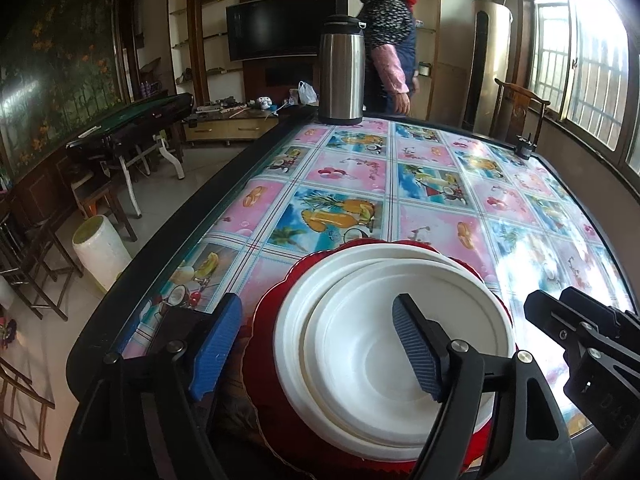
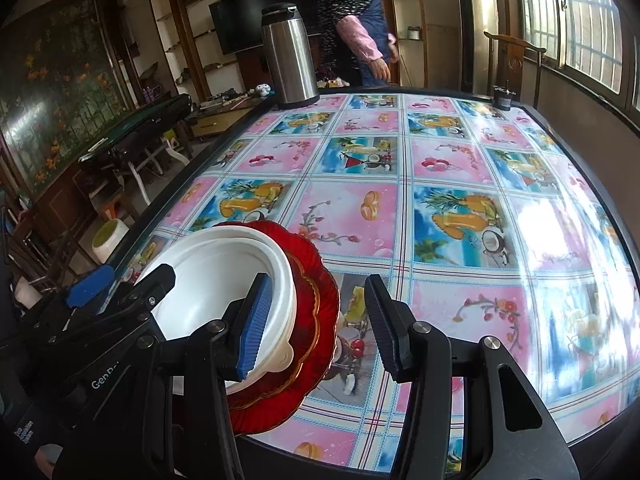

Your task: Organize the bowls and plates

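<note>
Stacking looks finished: white bowls (image 1: 384, 344) nest on red plates (image 2: 316, 320) at the bench (image 2: 440, 240) edge, both tools, left (image 1: 316, 344) and right (image 2: 316, 324), spread empty, probably due to withdraw.

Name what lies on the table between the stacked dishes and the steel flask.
Nothing: between the white bowls on red plates and the flask, only patterned tablecloth shows, clearest in the right wrist view.

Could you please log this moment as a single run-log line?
stack: white bowls nested on red plates | left gripper: open, over bowls | right gripper: open, beside stack | flask: far edge
</note>
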Demonstrator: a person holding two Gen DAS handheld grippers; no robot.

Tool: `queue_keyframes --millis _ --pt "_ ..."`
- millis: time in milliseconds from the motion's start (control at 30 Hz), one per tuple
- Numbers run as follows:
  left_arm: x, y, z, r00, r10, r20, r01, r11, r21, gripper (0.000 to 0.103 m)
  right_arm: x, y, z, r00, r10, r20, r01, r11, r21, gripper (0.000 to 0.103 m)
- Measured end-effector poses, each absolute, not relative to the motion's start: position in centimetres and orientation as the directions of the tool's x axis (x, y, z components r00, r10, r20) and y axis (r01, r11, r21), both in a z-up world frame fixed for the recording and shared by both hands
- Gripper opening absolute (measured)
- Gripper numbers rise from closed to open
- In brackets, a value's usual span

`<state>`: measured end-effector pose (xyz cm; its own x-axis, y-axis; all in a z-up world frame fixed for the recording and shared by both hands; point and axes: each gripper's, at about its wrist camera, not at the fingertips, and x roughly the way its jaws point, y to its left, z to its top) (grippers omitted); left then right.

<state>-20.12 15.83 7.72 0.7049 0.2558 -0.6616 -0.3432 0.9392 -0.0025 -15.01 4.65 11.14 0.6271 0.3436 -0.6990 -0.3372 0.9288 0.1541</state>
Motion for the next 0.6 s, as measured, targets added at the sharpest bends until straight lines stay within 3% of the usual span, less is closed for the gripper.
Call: queue_keyframes --millis 600 --pt "-21.0 15.1 6.9 0.693 0.253 -0.675 -0.333 0.943 0.011 0.078 -16.2 4.6 10.3 0.607 0.357 -0.710 -0.351 0.922 0.164 0.048"
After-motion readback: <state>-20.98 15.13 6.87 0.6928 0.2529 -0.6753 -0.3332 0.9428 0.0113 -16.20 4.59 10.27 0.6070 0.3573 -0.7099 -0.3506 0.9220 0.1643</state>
